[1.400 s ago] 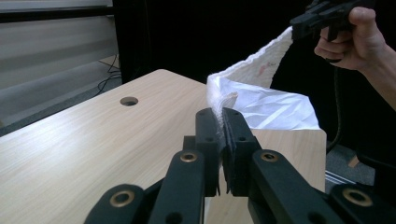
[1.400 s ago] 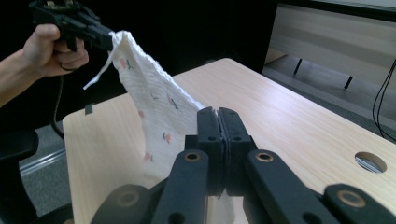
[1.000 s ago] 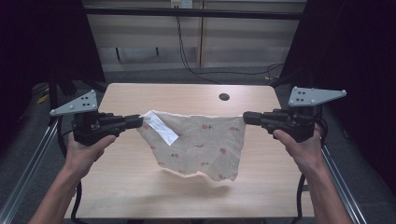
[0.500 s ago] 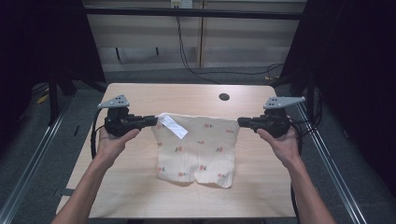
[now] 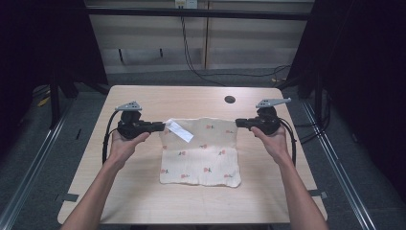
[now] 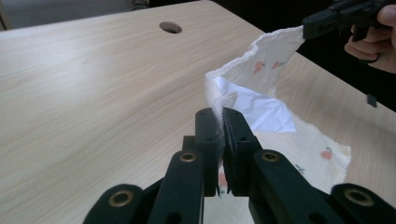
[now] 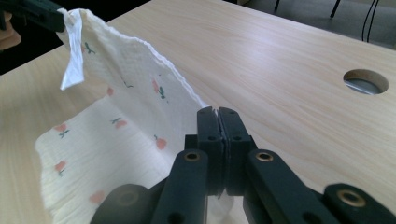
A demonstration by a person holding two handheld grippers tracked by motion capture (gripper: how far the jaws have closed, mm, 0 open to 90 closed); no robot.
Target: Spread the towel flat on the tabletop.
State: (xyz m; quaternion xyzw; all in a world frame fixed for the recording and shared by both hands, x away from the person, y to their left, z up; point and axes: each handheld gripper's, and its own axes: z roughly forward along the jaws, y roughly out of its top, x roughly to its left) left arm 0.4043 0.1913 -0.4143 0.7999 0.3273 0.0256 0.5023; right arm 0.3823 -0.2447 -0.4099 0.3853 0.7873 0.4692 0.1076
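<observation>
Cream cloth (image 5: 201, 152) with small red prints is lying mostly flat mid-table, its far edge raised; the left hand-held gripper (image 5: 163, 126) is clamping its far-left corner, the right hand-held gripper (image 5: 238, 123) its far-right corner. Spreading looks nearly finished; releasing remains.

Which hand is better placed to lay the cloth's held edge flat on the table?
Neither clearly. The left gripper and right gripper each pinch one far corner of the cloth at similar height; likely both together.

1 printed cloth (image 5: 201, 153) w/ 1 white tag (image 5: 181, 130), strung btwn 2 tongs: left tongs (image 5: 163, 126), right tongs (image 5: 238, 123). 1 surface (image 5: 143, 196), 1 round hole (image 5: 230, 99) beyond right tongs.
</observation>
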